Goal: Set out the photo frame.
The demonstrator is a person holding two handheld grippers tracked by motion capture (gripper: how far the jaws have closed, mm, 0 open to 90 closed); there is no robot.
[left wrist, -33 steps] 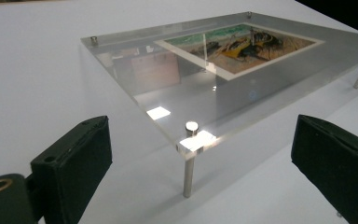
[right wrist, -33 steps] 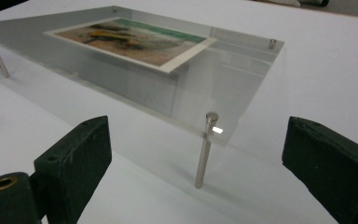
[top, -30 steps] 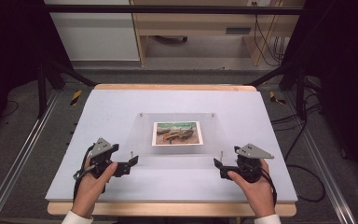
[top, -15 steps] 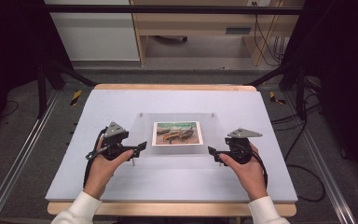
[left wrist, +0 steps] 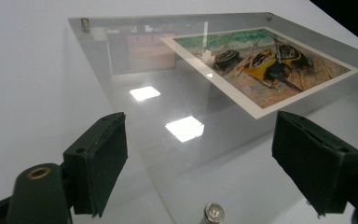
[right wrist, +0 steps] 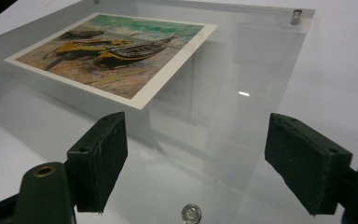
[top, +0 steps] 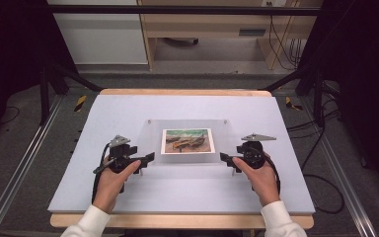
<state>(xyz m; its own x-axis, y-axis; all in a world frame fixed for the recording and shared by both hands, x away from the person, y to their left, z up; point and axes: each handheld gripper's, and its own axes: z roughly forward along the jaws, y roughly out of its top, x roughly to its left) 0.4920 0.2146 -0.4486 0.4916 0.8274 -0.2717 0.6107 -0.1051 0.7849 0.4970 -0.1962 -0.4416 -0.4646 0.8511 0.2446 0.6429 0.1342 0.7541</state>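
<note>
clear acrylic, a frame [top: 187, 142] with a boat print [top: 187, 140] sandwiched inside, lies flat at the centre of the pale table [top: 128, 108]. small metal standoffs pin its corners; one [left wrist: 213, 212] sits right at the near edge between the left gripper's jaws, another [right wrist: 191, 213] between the right one's.

left gripper [top: 148, 159] stands at about eight o'clock from the print, right gripper [top: 225, 159] at about four o'clock, each pointing inward at a near corner of the frame. that mirror placement makes sense to me: a wide, slippery plate is best taken from both sides at once so it stays level.

both sets of jaws have just been closing a little, yet they are wide apart and the pads [left wrist: 98, 161] press on nothing. the frame's near corner lies low between each pair, apart from the pads.

my guess is they are lining up on the corner posts, which give a surer purchase than the bare glossy sheet. the approach looks low and flat, likely to slide onto the edge rather than come down on top.
</note>
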